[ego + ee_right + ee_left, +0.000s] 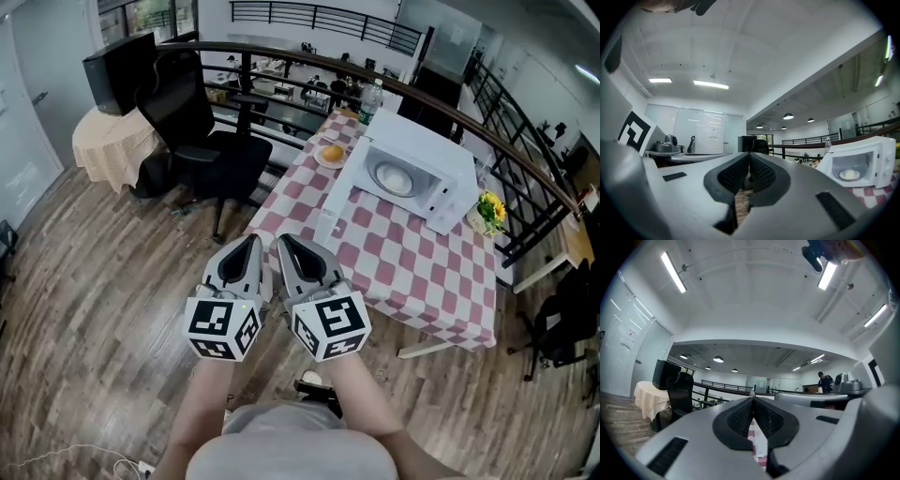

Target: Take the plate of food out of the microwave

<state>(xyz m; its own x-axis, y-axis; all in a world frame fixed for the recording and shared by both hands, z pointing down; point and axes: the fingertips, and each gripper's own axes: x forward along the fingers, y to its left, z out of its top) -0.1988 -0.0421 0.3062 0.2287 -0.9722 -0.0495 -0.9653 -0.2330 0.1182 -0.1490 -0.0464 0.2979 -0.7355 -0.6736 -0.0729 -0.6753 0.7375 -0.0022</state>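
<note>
Both pairs of jaws were clenched tight with nothing between them: the left gripper (253,241) and the right gripper (283,241) were held side by side, almost touching, over the wooden floor (84,281), just short of the near edge of the checked table (422,281). The plate of food (395,178) sat inside the white microwave (448,159), whose door (337,208) stood open towards the grippers. A black office chair (202,141) stood left of the table, with bare floor in front of it.
</note>
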